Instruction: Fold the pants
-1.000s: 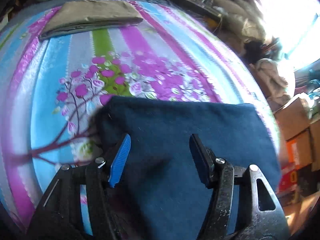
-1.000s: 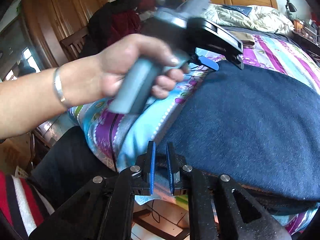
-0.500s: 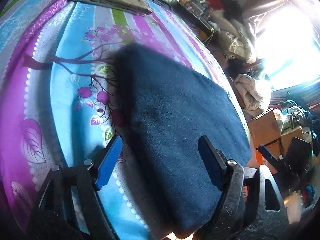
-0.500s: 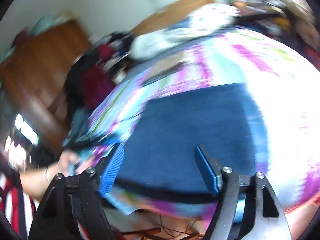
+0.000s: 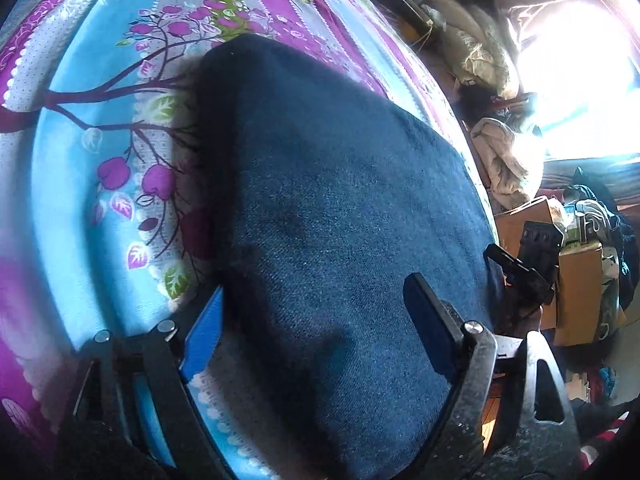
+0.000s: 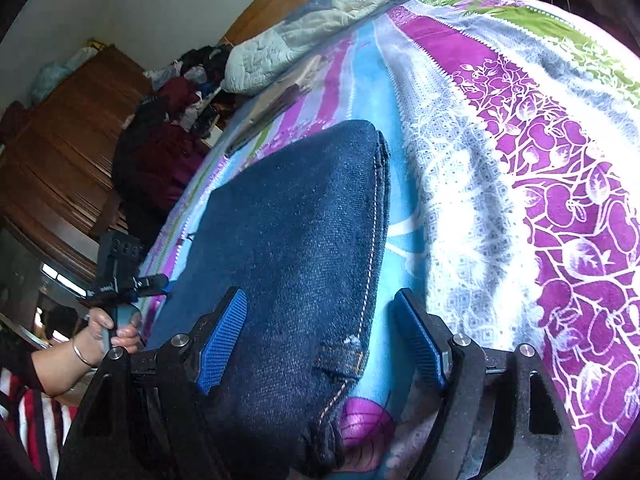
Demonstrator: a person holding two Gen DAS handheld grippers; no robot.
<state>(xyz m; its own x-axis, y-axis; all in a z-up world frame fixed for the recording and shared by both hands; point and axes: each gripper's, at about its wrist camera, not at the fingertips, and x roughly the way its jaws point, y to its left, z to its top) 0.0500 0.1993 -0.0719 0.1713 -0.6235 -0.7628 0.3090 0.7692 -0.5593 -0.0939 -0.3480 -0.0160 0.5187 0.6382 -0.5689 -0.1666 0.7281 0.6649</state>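
Lying folded into a thick dark-blue denim block, the pants (image 5: 340, 208) are resting on the bed (image 5: 80, 184), whose striped floral sheet in pink, blue and grey is showing on both sides of them. In the left wrist view the left claw (image 5: 316, 332) is hovering with its blue pads spread wide, gripping nothing; the near end of the pants is filling the gap between the fingers, and whether either pad is touching the cloth is hard to tell. The right claw (image 6: 320, 336) is likewise standing open over the stitched side seam, one pad above the denim, the other above the sheet just beside the edge. The near corner of the pants is being cut off by the claw's frame in the right wrist view. At that view's left, a hand (image 6: 106, 330) with a bracelet is holding the left gripper's handle near the bed's edge. A quilt (image 6: 320, 24) is lying bunched at the far end of the bed. The window (image 5: 580, 60) is glaring so brightly that the clutter beside it is hard to make out.
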